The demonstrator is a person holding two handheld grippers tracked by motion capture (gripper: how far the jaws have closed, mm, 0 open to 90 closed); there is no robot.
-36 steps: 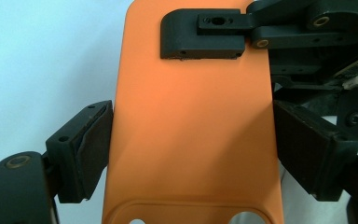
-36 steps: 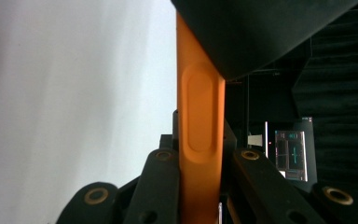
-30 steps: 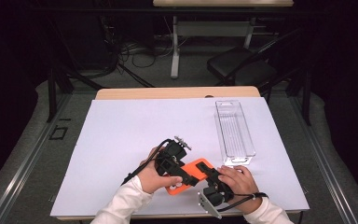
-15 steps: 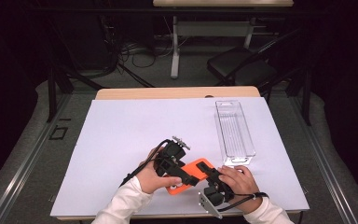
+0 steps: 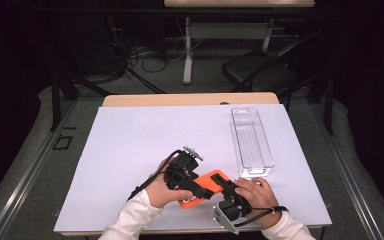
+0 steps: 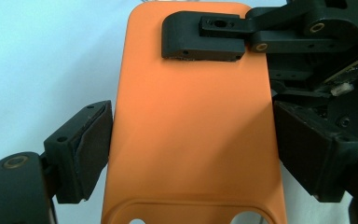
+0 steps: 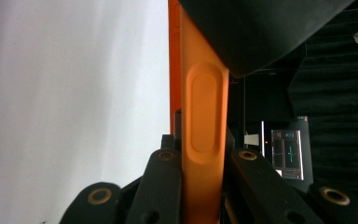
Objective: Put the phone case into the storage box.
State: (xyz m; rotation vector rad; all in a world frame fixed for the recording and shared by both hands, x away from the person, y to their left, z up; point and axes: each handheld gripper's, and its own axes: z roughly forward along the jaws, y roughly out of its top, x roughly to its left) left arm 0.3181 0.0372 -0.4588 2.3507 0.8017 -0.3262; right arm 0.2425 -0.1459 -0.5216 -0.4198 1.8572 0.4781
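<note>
Nothing has shifted since the earlier frames: both grippers hold position over the white table sheet (image 5: 130, 145). Right gripper (image 7: 200, 182) clamps the orange phone case (image 6: 193, 121) by its thin edge. Left gripper (image 6: 191, 154) spans the case's width, pads (image 6: 93, 144) at both long edges. Clear tray (image 5: 252, 142) lies just beside.

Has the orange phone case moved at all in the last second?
No. The orange phone case sits at the same spot relative to the clear tray on the white table cover, as before.
</note>
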